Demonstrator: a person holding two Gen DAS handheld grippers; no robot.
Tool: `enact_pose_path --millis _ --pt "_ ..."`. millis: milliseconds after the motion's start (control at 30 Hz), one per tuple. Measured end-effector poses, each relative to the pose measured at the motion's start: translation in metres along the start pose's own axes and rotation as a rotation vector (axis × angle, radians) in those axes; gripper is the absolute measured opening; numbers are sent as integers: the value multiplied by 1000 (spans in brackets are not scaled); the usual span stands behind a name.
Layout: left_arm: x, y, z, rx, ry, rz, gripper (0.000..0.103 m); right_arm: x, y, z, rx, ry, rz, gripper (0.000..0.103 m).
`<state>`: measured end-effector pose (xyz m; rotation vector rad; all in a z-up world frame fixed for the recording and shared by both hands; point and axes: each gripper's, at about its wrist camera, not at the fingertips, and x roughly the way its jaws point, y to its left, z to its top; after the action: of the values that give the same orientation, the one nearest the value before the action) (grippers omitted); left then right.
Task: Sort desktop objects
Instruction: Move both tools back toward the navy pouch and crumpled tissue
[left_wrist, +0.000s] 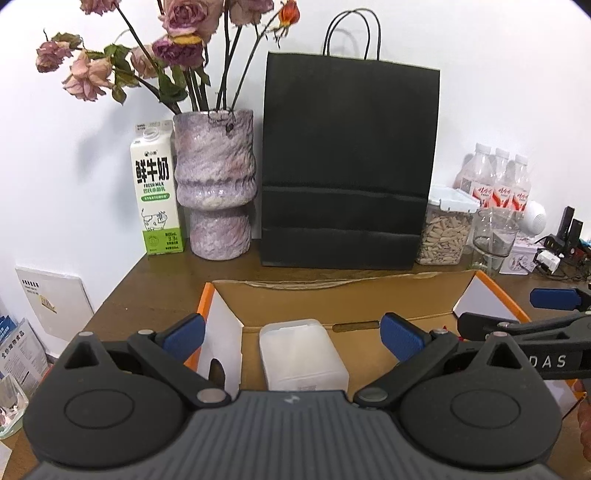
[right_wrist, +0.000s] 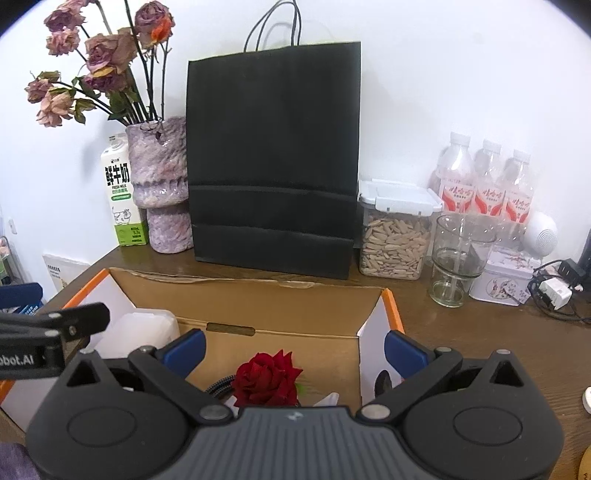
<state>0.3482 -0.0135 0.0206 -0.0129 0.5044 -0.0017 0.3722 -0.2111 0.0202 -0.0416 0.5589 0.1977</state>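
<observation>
An open cardboard box (left_wrist: 332, 299) with orange edges sits on the brown table (left_wrist: 155, 280). In the left wrist view a translucent white plastic case (left_wrist: 303, 354) lies inside the box at its left end. My left gripper (left_wrist: 293, 338) hovers open over it, its blue pads wide apart and clear of the case. In the right wrist view a red rose (right_wrist: 267, 380) lies in the box (right_wrist: 258, 295) beside a braided cable, below my open right gripper (right_wrist: 295, 350), which holds nothing. The white case (right_wrist: 144, 328) shows at the left. The right gripper (left_wrist: 517, 312) also reaches in from the right of the left wrist view.
Behind the box stand a black paper bag (right_wrist: 273, 155), a purple vase of dried roses (left_wrist: 216, 184) and a milk carton (left_wrist: 157, 192). To the right are a seed jar (right_wrist: 395, 229), a glass (right_wrist: 458, 254), water bottles (right_wrist: 487, 181), a tin (right_wrist: 502, 280) and charger cables (right_wrist: 554, 291).
</observation>
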Motion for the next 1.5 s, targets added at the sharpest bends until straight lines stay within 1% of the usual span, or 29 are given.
enact_pose_path --millis 433,567,700,867,1100,1400,1500 --pt "-51 4 -11 18 -81 -6 103 -46 6 -15 -44 -54 -13 103" --pt "-70 14 -18 10 -95 -4 103 -63 11 -25 -67 -63 -13 103" --pt "-89 28 -28 8 -106 19 103 -80 17 -35 -84 -65 -8 103" --pt "-110 48 -45 0 -96 57 103 -95 25 -52 -105 -52 -11 103" --pt "-124 76 -73 -32 -47 102 103 -107 32 -78 -107 -13 -22 103" --pt "-142 100 -107 -68 0 111 103 -113 35 -110 -92 62 -47 103" --pt "-148 102 -117 -78 10 97 103 -112 35 -121 -77 92 -47 103"
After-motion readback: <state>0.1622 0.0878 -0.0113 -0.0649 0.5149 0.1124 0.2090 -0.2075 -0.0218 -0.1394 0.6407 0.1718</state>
